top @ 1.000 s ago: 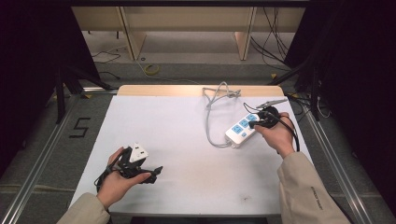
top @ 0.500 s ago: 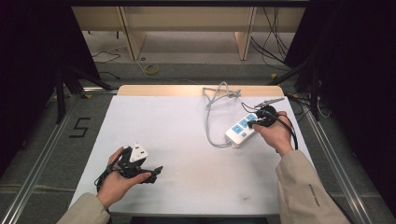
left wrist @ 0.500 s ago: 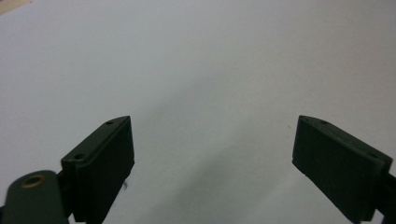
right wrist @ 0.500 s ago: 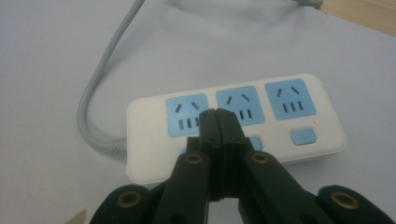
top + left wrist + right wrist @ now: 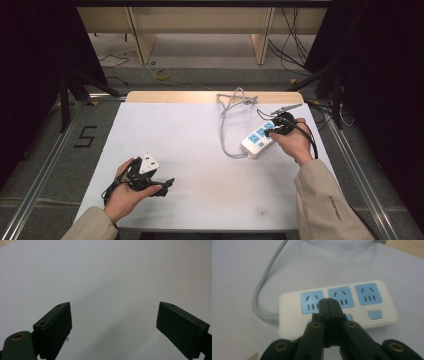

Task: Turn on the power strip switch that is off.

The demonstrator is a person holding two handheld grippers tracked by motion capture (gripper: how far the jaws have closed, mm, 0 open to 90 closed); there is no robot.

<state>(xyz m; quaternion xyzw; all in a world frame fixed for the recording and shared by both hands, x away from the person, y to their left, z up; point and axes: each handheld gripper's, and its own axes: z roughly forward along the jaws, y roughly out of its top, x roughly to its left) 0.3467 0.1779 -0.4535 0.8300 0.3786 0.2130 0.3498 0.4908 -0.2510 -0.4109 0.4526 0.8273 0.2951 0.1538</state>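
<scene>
The white power strip [image 5: 258,138] lies at the bench's [image 5: 190,125] far right, long axis slanting away rightward, directly under the clenched right tongs [image 5: 328,302] (empty), while the released left tongs [image 5: 113,322] hover near-left

1. Left gripper [image 5: 113,322]: two flat black rectangular jaw pads, each with small screw holes near its top edge; a brass-ringed pivot hole sits on the black link at lower left.
2. In the high view the left gripper [image 5: 162,186] is black and carries a white block on top; a thin black cable trails from it.
3. Right gripper [image 5: 329,301]: black, narrow ribbed jaw tips on angled arms, with four brass-ringed pivot holes.
4. In the high view a black cable loops from the right gripper [image 5: 268,132].
5. Both forearms wear beige sleeves; the right sleeve [image 5: 327,202] bears a small line of dark lettering, too small to read.
</scene>
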